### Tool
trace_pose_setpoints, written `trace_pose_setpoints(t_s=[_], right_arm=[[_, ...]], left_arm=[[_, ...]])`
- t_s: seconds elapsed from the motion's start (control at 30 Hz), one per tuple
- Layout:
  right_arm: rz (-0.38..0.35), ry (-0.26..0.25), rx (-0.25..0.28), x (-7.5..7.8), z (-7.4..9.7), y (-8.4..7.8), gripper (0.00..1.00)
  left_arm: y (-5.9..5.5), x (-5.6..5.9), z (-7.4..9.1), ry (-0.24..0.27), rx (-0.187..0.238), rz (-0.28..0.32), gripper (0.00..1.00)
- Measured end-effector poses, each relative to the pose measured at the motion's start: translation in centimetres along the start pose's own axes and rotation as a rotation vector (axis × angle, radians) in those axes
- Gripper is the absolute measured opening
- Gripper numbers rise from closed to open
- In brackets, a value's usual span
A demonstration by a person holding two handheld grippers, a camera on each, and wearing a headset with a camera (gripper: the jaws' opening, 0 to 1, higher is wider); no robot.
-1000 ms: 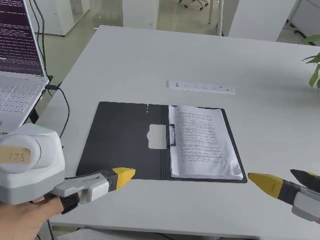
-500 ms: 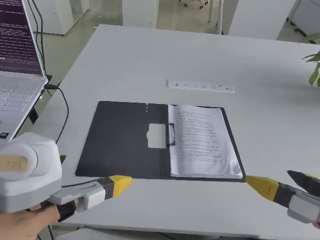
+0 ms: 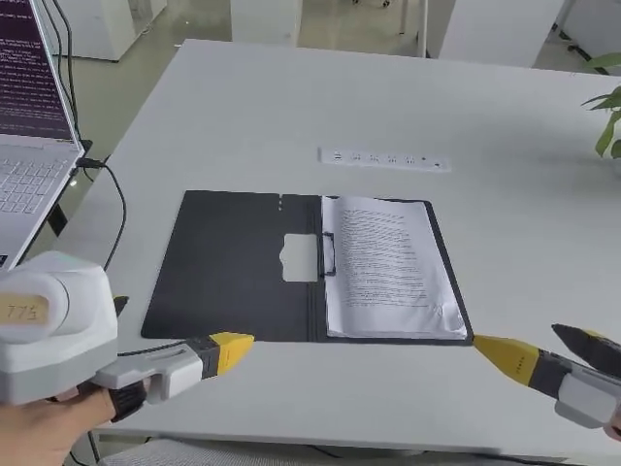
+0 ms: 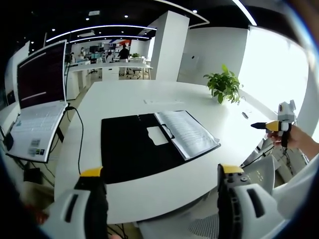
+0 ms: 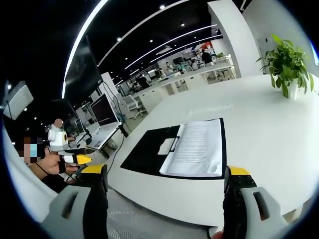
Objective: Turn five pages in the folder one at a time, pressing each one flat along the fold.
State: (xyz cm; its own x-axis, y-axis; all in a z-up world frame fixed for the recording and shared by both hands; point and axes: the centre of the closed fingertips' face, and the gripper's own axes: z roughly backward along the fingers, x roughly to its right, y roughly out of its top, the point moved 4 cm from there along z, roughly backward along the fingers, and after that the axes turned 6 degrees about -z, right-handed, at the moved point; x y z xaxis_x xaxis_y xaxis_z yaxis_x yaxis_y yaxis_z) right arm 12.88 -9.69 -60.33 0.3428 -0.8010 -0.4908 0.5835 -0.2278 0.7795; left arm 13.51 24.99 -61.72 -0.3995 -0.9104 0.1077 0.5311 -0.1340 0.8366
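A black folder lies open and flat on the white table. Its stack of printed pages rests on the right half, held by a clip at the fold. My left gripper hovers open at the table's front edge, short of the folder's left cover; one yellow fingertip shows in the head view. Near the folder's front right corner, my right gripper is open, apart from the pages. Neither gripper touches anything.
An open laptop stands at the table's left side, and its cable trails down beside the folder. A white power strip lies behind the folder. A potted plant is at the far right.
The head view has shifted slightly. Both grippers stay open near the front edge with only small drift, and the folder and pages lie as before.
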Motion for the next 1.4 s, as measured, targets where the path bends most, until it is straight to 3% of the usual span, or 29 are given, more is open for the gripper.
trace_pose_setpoints(t_s=[0.37,1.03,1.27,1.33,1.4], right_arm=[[0.004,0.0,-0.012,0.2,-0.5,0.0,0.95],[-0.017,0.013,-0.034,0.7,-2.4,-0.7,0.93],[-0.028,0.023,-0.038,0.4,-2.7,-0.9,0.93],[-0.034,0.023,-0.037,0.5,-2.8,-0.9,0.93],[-0.035,0.022,-0.034,0.6,-2.8,-1.0,0.93]], left_arm=[[0.1,0.0,-0.8,-0.006,-0.009,-0.007,0.9],[0.2,1.9,-5.4,-0.081,-0.035,-0.045,0.85],[0.9,4.2,-8.8,-0.153,-0.035,-0.089,0.85],[0.8,5.0,-10.0,-0.185,-0.064,-0.11,0.84],[1.1,5.9,-11.1,-0.203,-0.061,-0.131,0.84]])
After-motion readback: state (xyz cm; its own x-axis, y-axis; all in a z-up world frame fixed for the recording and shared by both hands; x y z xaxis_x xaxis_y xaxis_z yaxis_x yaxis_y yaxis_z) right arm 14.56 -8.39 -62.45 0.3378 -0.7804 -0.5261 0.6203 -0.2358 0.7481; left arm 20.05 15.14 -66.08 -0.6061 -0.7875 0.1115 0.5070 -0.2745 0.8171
